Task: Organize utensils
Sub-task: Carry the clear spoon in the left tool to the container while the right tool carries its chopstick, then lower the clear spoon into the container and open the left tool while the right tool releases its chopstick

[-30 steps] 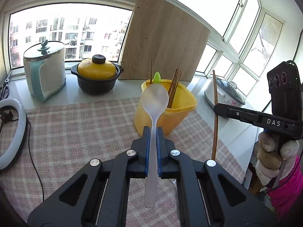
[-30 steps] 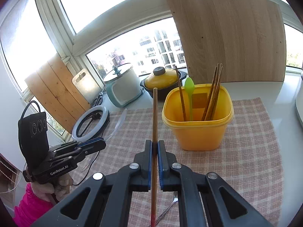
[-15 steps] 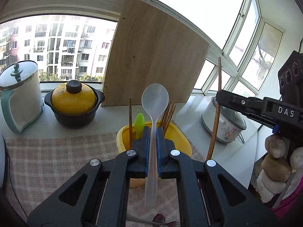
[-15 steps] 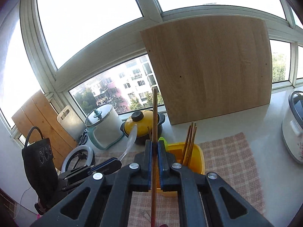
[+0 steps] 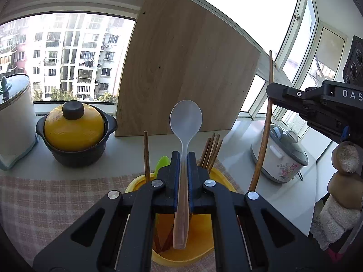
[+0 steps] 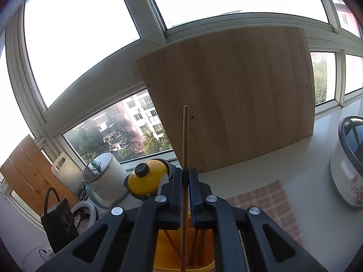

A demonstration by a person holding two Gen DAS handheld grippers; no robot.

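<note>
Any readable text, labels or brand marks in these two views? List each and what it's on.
"DAS", cut off by the frame edge: white letters on the black body of the right tongs, seen from the left wrist view.
Rice cooker: only a floral print, no readable text.
Black device at lower left of the right wrist view: too dark to read any marking.
Nothing else legible.

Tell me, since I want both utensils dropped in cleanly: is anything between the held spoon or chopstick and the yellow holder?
Nothing visible blocks either. The spoon in the left gripper and the chopstick in the right gripper hang directly over the open yellow holder. Only the chopsticks and green spoon already inside crowd it.
</note>
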